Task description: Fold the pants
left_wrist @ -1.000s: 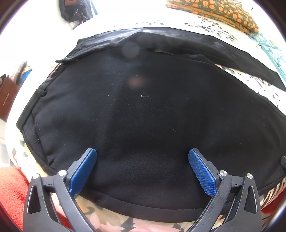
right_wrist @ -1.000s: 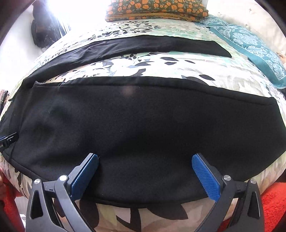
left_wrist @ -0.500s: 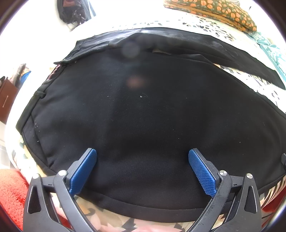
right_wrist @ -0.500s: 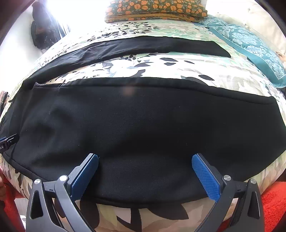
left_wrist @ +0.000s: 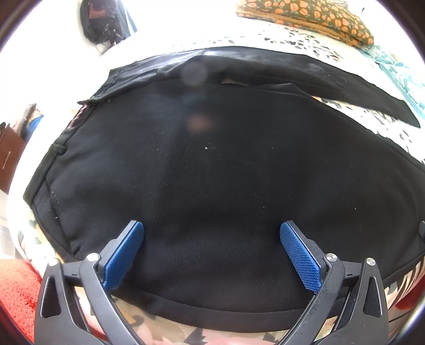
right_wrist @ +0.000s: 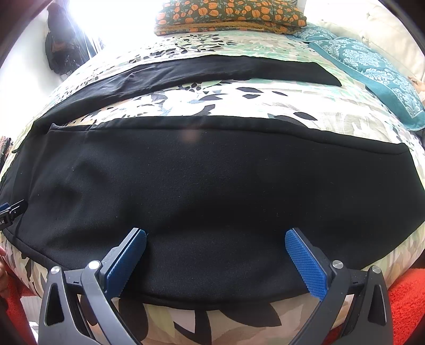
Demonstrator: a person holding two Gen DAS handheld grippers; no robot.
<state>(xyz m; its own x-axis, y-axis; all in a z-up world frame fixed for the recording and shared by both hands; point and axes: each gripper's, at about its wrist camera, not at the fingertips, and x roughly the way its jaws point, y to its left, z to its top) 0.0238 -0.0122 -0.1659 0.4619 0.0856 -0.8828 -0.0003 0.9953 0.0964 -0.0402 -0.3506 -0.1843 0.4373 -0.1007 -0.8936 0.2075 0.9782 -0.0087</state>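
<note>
No readable text — only tiny, illegible lettering on the left gripper [right_wrist: 10, 212].

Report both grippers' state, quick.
Left gripper: open, holding nothing, over the pants.
Right gripper: open, holding nothing, over the pants.

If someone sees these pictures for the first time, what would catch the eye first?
First, the black pants, spread flat over the floral bedspread with both legs apart, filling most of each view. Next, the blue pads of the open left gripper and open right gripper, low over the near leg. Then the orange-flowered pillow at the far edge.
</note>
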